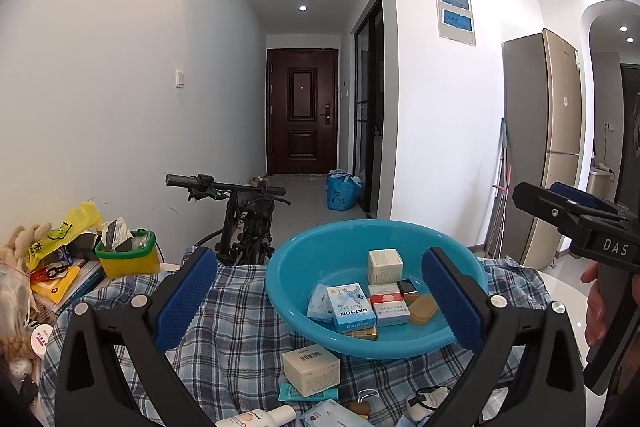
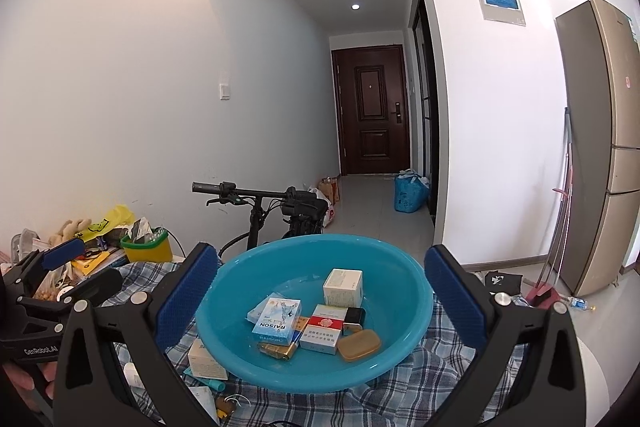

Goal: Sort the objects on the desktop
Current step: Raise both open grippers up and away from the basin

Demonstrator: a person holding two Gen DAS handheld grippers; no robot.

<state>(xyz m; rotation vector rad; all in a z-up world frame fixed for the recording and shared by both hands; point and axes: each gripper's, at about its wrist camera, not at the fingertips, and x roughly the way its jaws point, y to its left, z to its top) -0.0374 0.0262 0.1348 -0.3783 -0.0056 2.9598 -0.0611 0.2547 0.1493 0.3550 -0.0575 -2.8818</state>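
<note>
A blue plastic basin [image 1: 304,259] [image 2: 224,303] sits on a plaid cloth. It holds a blue RAISON box [image 1: 351,308] [image 2: 277,321], a white cube box [image 1: 385,265] [image 2: 343,287], a red-and-white pack [image 1: 389,303] [image 2: 323,333], a small black box [image 2: 354,319] and a tan oval bar [image 1: 424,309] [image 2: 359,344]. A white barcoded box [image 1: 311,369] lies on the cloth in front of the basin. My left gripper [image 1: 320,297] hovers open before the basin, nothing between its fingers. My right gripper [image 2: 322,293] is open and empty too, just short of the basin's near rim.
A yellow-green basket [image 1: 128,259] and a pile with a plush toy [image 1: 24,239] and yellow bag crowd the left. A bicycle [image 1: 244,223] stands behind the table and a fridge [image 2: 600,147] at right. Tubes, a bottle [image 1: 256,419] and packets lie at the near edge.
</note>
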